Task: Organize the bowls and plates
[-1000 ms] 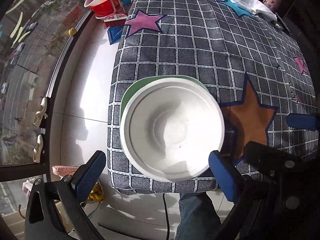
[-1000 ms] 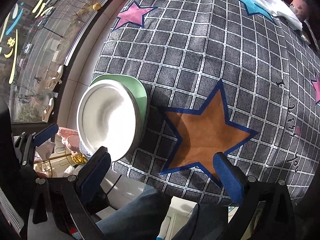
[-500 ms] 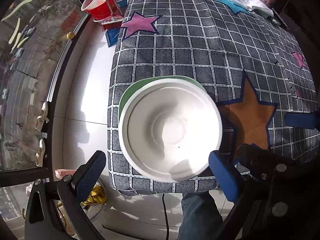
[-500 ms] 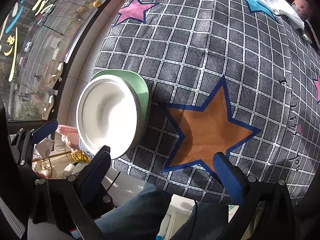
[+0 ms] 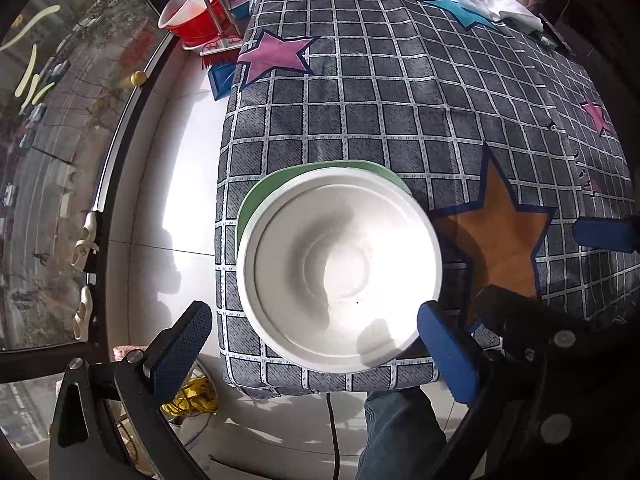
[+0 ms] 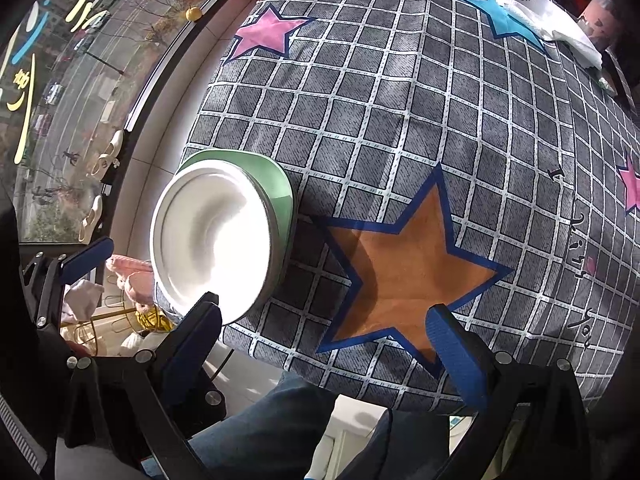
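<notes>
Left wrist view: the white bowl sits upright, mouth up, nested on a green plate at the near left corner of the checked tablecloth; being round, it has no long axis. The left gripper hangs released, its blue fingers straddling the bowl's near rim.

Right wrist view: the bowl lies far left. The right gripper is released, empty, over the orange star.

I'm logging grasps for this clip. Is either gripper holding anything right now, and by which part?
Nothing is held. The left gripper and the right gripper are both open, and the white bowl sits on the green plate.
</notes>
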